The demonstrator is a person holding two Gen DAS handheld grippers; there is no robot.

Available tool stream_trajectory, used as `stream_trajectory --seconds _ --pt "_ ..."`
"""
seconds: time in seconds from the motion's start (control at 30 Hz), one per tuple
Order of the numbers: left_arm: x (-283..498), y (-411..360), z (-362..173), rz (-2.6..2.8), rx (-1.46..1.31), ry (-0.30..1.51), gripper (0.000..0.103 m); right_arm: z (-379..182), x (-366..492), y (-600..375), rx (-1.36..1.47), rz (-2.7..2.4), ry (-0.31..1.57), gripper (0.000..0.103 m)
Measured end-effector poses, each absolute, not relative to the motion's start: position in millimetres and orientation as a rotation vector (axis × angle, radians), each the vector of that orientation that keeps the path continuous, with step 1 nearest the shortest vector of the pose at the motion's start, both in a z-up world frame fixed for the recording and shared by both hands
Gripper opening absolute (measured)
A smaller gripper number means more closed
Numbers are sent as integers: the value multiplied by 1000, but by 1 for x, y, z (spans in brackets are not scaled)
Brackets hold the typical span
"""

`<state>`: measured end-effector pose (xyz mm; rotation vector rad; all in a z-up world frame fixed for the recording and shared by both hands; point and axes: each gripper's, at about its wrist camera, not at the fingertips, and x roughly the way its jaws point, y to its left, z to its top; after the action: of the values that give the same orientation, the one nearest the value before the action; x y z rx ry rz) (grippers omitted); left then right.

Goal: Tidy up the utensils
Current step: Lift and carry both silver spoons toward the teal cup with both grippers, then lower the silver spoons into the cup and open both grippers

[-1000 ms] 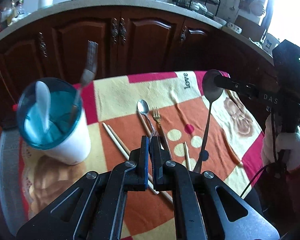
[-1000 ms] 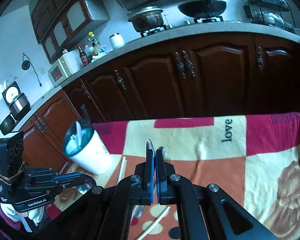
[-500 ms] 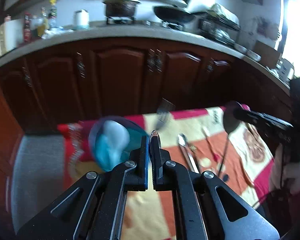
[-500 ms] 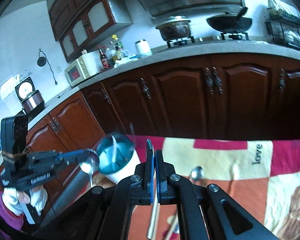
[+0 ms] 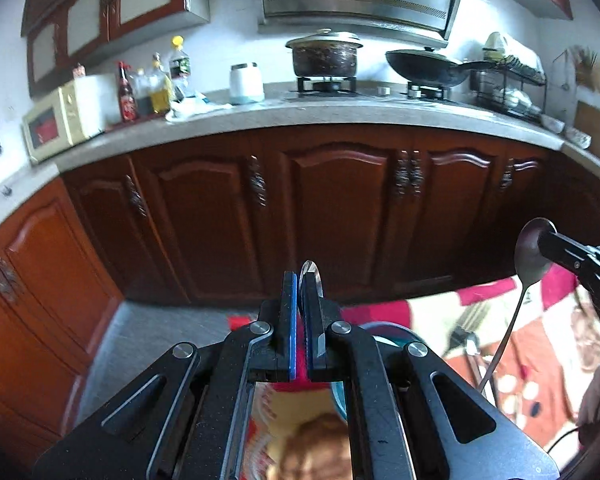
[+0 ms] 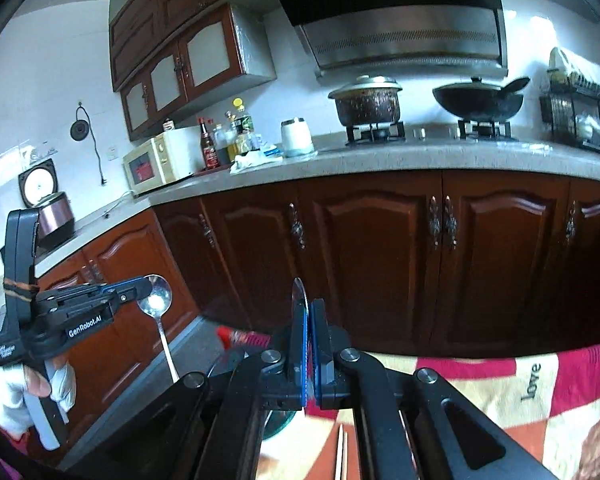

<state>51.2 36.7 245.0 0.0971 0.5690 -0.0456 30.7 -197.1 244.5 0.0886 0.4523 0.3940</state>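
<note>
behind the blanket [image 6: 500, 380], dark wooden cabinets [image 6: 380, 248], filling far more of both views than half a second ago; both cameras tipped upward since then, with less of the blanket showing.

out past the blanket's left end, left gripper [image 6: 141, 289], raised and still pinched shut on the bowl of a shiny spoon [image 6: 156, 300], handle hanging straight down.

up over the blanket's near side, right gripper [image 6: 309, 328], likewise still clamped, gripping a dark spoon [image 5: 530, 252] by its bowl, long thin handle dangling toward the blanket.

standing at the blanket's left end, teal-rimmed cup [image 5: 388, 330], now slid down behind the left fingers and mostly hidden, where earlier stood in plain sight above them.

lying on the blanket just right of the cup, pale chopsticks [image 6: 342, 452], only a sliver visible between the right gripper's arms.
</note>
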Motion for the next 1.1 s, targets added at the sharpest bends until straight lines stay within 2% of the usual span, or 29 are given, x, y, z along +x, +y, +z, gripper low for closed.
stream_trajectory --seconds 0.4,0.67,0.97,1.03,1.1 --pt "72 16 189 7 236 562 1 201 48 -136 -89 369 418 1" --pt "69 6 165 29 238 581 2 165 46 -148 -25 365 499 1" --pt "62 11 165 26 155 602 2 143 41 -162 60 416 592 1" --pt "62 15 166 16 122 617 5 142 43 -170 100 436 624 2" --pt "62 18 167 0 89 637 14 144 41 -177 122 436 623 12"
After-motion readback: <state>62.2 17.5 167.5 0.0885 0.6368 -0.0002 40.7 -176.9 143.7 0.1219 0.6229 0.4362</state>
